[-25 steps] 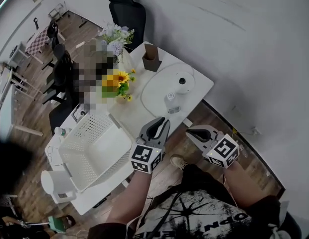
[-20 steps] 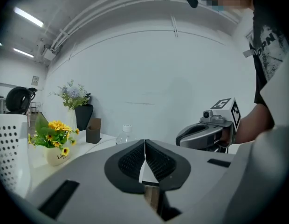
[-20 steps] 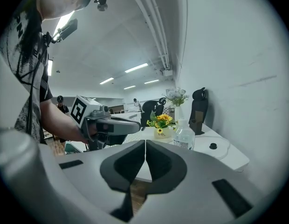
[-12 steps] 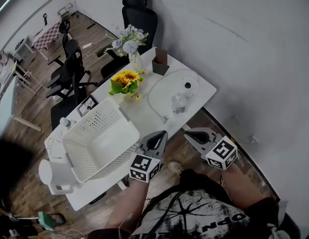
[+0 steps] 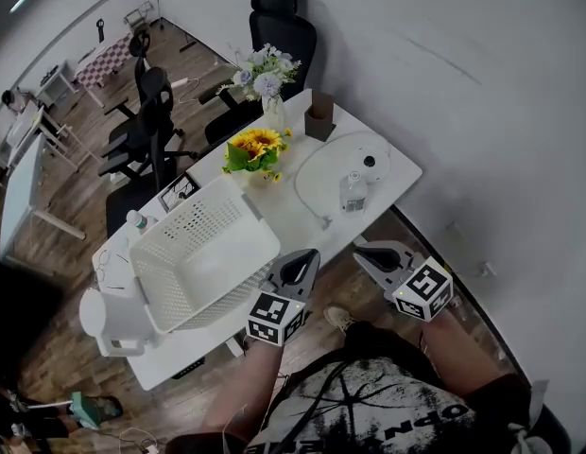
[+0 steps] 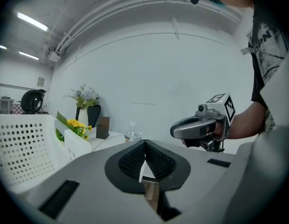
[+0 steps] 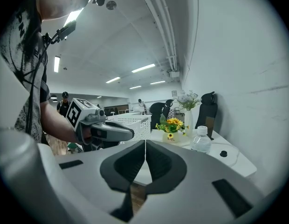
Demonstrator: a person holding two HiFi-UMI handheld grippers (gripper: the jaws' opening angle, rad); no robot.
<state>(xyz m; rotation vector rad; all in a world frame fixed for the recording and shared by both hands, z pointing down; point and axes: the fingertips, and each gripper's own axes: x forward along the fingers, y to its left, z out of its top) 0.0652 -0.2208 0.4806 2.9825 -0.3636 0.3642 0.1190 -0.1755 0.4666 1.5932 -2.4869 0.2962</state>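
A white lidded container (image 5: 109, 322) stands at the left end of the white surface (image 5: 279, 223); just beside it, a white perforated basket (image 5: 203, 252) takes up the left half of that surface. The left gripper (image 5: 306, 256) hovers off the near edge of the surface, close to the basket's right corner but not touching it; its jaws are clenched together with nothing between them. Behind the basket stand a pot of sunflowers (image 5: 256, 151), a vase of pale flowers (image 5: 270, 78) and a brown holder (image 5: 319, 118). Further right, a clear water bottle (image 5: 353, 193) stands upright on a pale oval mat (image 5: 317, 173), near a small dark round object (image 5: 369, 162). The right gripper (image 5: 362, 251) hovers off the near right corner of the surface, apart from the water bottle; its jaws are likewise clenched and empty.
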